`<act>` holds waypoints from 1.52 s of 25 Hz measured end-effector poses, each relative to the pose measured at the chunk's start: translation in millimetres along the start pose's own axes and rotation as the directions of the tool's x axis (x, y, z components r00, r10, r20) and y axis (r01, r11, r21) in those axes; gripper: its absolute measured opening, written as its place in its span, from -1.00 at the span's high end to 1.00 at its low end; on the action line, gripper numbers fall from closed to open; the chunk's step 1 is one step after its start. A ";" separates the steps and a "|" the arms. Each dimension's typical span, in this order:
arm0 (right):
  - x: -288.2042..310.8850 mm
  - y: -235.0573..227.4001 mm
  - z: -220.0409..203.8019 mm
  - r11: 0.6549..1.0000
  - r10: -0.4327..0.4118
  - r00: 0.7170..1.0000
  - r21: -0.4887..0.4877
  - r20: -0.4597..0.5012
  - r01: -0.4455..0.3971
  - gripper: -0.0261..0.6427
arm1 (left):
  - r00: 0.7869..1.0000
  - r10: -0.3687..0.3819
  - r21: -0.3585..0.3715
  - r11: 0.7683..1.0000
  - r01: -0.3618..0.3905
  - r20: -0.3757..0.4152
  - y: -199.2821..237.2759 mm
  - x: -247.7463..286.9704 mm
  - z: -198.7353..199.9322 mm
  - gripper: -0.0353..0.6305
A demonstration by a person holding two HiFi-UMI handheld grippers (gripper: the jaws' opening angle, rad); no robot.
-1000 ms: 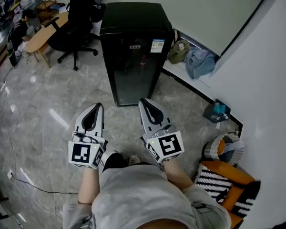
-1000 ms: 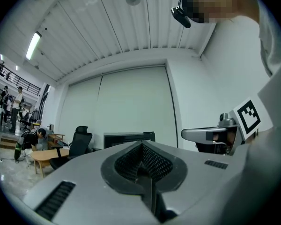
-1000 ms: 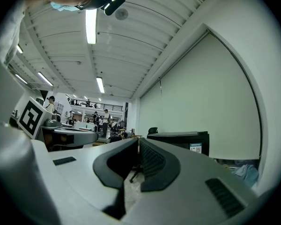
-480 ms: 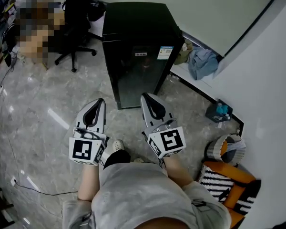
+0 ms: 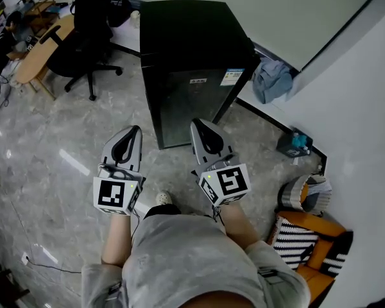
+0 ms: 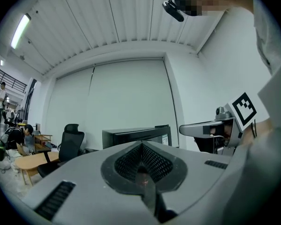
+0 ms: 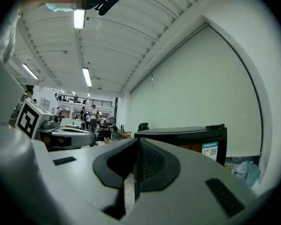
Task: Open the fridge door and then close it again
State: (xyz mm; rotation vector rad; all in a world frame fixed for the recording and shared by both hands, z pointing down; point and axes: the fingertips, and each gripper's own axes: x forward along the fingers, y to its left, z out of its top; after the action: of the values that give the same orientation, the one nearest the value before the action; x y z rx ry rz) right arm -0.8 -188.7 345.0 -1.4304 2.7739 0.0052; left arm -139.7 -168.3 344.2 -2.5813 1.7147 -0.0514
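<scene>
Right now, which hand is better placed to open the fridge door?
Right, probably: the right gripper lines up with the closed fridge door, while the left gripper points at floor beside it. Both are shut, empty.

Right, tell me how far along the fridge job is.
Done: nothing yet. The black fridge has its door closed and untouched. In hand: the left gripper and right gripper, both shut and empty, point at the door from short of it. Left: grip the door, swing it open, then close it again.
</scene>
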 end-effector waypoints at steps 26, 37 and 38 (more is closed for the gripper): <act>72.1 -21.3 -100.8 0.992 -0.102 0.971 0.054 -0.217 0.116 0.85 | 0.933 -0.235 -0.143 0.969 0.202 -0.274 48.0 85.1 -152.6 0.84; 66.5 -37.1 -110.0 0.984 -0.158 0.955 0.035 -0.250 0.172 0.85 | 0.878 -0.308 -0.116 0.951 0.286 -0.367 63.6 146.6 -192.6 0.54; 66.3 -38.2 -111.2 0.984 -0.162 0.954 0.034 -0.253 0.176 0.85 | 0.872 -0.312 -0.112 0.950 0.291 -0.377 64.1 151.0 -196.5 0.53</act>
State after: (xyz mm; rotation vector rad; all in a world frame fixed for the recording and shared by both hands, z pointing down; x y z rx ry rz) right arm -10.0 -266.2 455.1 -1.7617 2.7993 -0.2732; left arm -150.1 -335.6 537.5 -3.0140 1.3899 -0.5790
